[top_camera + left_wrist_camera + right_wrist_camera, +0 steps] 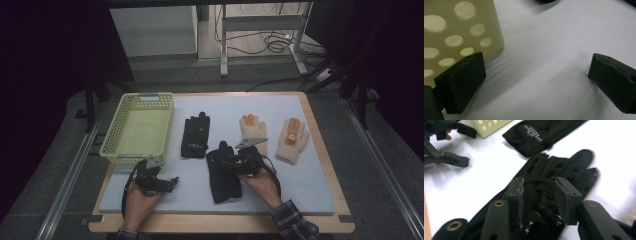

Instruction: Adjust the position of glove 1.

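Note:
A black glove point(223, 180) point(564, 167) lies flat at the front middle of the grey mat point(310, 180). My right gripper point(222, 159) point(539, 192) is low over its cuff end, jaws apart, with bunched glove fabric between the pads; I cannot see them pressing on it. A second black glove point(195, 132) point(541, 133) with white lettering lies beyond it. My left gripper point(172, 182) point(536, 75) rests open on bare mat beside the yellow-green perforated basket point(112, 127) point(456, 27), nothing between its jaws. It shows far off in the right gripper view too point(461, 145).
Two cream knit gloves with orange fingertips point(253, 131) point(292, 140) lie on the right half of the mat. The basket holds nothing. A wooden table edge point(327, 150) rims the mat. Desk legs and cables stand beyond the table.

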The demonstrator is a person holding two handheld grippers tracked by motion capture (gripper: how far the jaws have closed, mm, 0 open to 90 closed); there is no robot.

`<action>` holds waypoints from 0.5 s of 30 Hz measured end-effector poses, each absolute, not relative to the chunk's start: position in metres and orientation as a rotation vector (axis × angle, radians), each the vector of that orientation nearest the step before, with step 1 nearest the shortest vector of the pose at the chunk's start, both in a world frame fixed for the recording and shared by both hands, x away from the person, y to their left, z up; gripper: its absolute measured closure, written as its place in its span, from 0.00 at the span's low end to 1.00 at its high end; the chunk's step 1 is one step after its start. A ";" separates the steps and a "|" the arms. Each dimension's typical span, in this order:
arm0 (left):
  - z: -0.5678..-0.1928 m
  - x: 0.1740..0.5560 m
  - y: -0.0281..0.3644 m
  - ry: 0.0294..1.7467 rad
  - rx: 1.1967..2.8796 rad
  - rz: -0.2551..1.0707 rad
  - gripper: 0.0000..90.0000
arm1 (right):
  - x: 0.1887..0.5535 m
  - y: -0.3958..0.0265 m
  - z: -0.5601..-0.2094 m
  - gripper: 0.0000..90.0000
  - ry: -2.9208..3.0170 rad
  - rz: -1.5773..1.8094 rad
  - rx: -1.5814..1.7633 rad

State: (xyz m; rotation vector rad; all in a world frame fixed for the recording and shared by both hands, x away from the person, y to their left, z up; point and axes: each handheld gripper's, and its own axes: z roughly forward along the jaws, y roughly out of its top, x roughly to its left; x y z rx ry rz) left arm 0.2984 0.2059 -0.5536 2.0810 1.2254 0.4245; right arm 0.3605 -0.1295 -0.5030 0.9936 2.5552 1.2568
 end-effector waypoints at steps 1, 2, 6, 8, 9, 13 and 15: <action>-0.554 0.298 0.206 1.225 2.081 0.425 0.01 | 0.361 -0.134 -0.500 0.65 2.549 1.255 0.989; -0.554 0.298 0.206 1.225 2.081 0.425 0.01 | 0.361 -0.138 -0.498 0.69 2.540 1.240 0.977; -0.554 0.298 0.206 1.225 2.081 0.425 0.01 | 0.355 -0.149 -0.498 0.85 2.524 1.134 0.942; -0.554 0.298 0.206 1.225 2.081 0.425 0.01 | 0.351 -0.158 -0.507 0.90 2.525 1.094 0.943; -0.554 0.298 0.206 1.225 2.081 0.425 0.01 | 0.348 -0.163 -0.512 0.91 2.530 1.090 0.948; -0.554 0.298 0.206 1.225 2.081 0.426 0.01 | 0.335 -0.172 -0.525 0.92 2.560 1.140 0.936; -0.554 0.298 0.206 1.225 2.081 0.425 0.01 | 0.332 -0.171 -0.526 0.92 2.571 1.145 0.930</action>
